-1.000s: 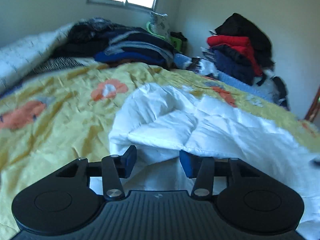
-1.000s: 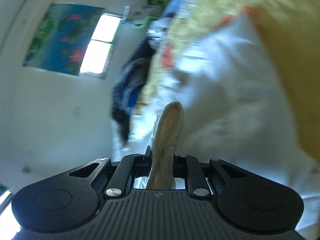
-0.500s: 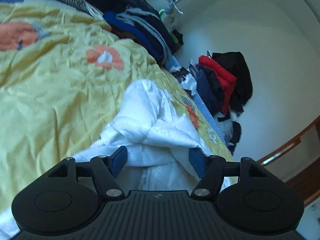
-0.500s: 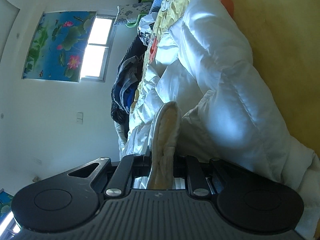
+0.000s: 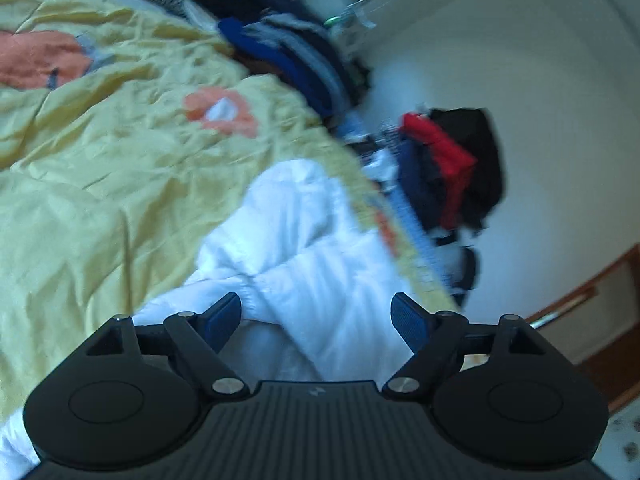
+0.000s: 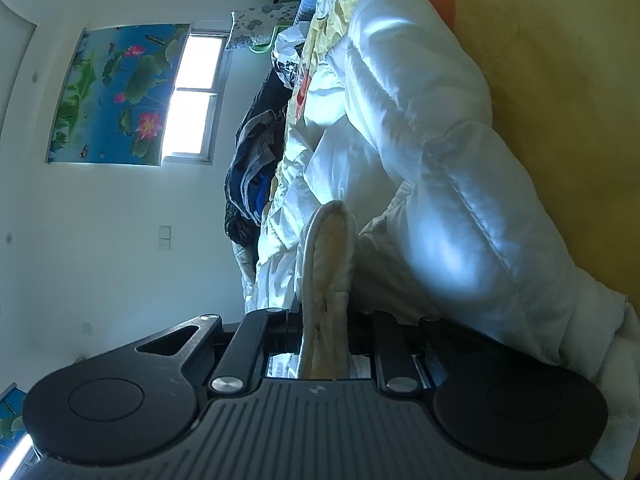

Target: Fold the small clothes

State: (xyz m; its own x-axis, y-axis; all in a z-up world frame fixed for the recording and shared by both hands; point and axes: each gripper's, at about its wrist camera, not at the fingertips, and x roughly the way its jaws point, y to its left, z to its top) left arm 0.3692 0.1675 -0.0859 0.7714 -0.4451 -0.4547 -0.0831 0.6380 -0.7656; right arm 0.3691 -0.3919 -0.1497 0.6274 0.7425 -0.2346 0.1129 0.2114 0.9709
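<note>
We hold our left claw [image 5: 318, 316] low over a white quilted puffy jacket [image 5: 304, 236] that lies crumpled on a yellow bedspread with orange flower prints [image 5: 100, 152]. Its two blue-padded fingers [image 5: 222, 316] stand wide apart, with a fold of the jacket between them and nothing pinched; whether the pads brush the fabric we cannot tell, as this view is blurred by motion. Beyond the jacket, along the far side of the bed, we see a heap of dark and blue clothes [image 5: 288, 52], and against the white wall a second pile of red, navy and black garments [image 5: 448, 164].

Our right claw [image 6: 326, 320] is turned on its side, so the room appears rotated in its view. It is clamped on a cream fleece-lined edge of the white jacket [image 6: 326, 268], which rises in a narrow loop straight out from between the closed fingers. The rest of the jacket [image 6: 432, 184] spreads ahead and to the right of that edge, resting on the yellow bedspread [image 6: 560, 100]. In the same view we see a bright window [image 6: 192, 96] with a blue lotus-print curtain [image 6: 116, 92] beside it, and the dark clothes heap [image 6: 252, 168] at the bed's edge.
</note>
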